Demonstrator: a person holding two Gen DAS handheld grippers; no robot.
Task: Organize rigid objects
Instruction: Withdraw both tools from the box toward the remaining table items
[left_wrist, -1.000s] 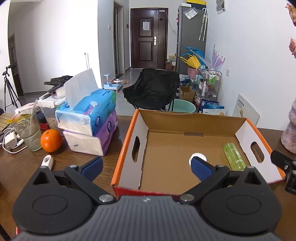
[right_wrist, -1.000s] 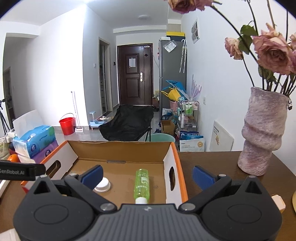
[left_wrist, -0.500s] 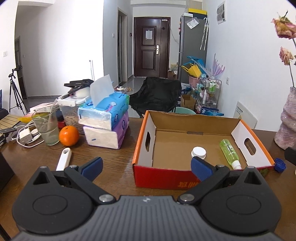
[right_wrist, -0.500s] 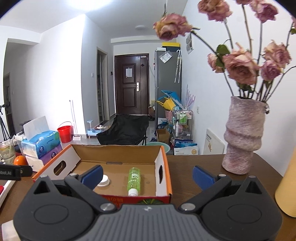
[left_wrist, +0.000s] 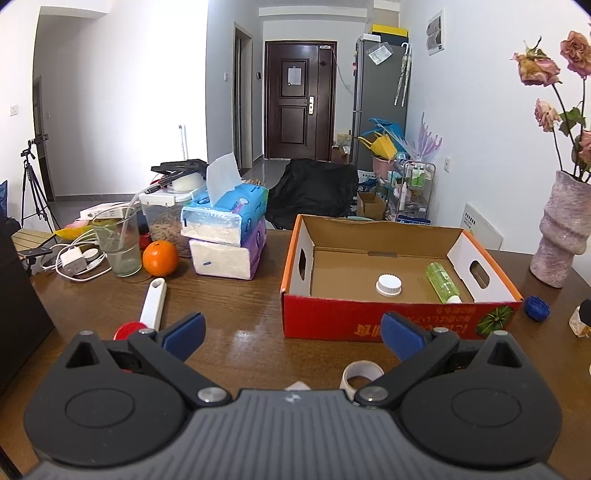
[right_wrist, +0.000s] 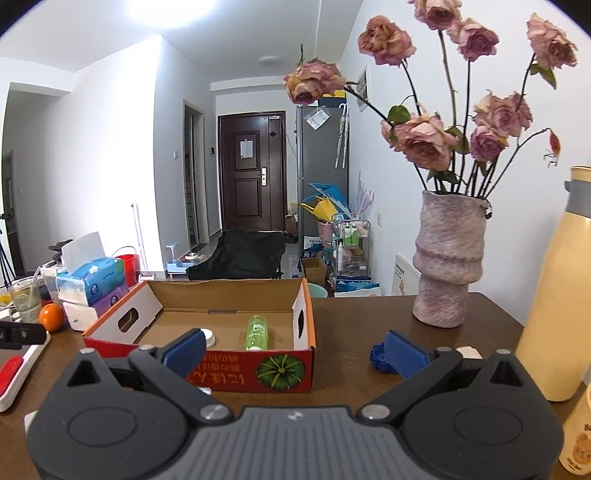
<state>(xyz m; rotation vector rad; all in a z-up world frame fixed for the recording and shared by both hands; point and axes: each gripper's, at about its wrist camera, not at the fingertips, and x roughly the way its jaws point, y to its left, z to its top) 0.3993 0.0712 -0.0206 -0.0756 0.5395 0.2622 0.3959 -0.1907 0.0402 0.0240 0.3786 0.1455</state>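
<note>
Both tools have drawn back from the cardboard box (left_wrist: 399, 325), which now sits farther ahead on the table (left_wrist: 240, 339). Left tool (left_wrist: 291, 332) and right tool (right_wrist: 295, 350) gape open, empty. Inside the box lie a white cap (left_wrist: 388, 285) and green bottle (left_wrist: 442, 282). Its red front carries printing too small to read.

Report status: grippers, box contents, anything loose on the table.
Left hand-held gripper open, empty; right hand-held gripper open, empty. Cardboard box holds white cap and green bottle. Blue cap loose on table beside box.
</note>
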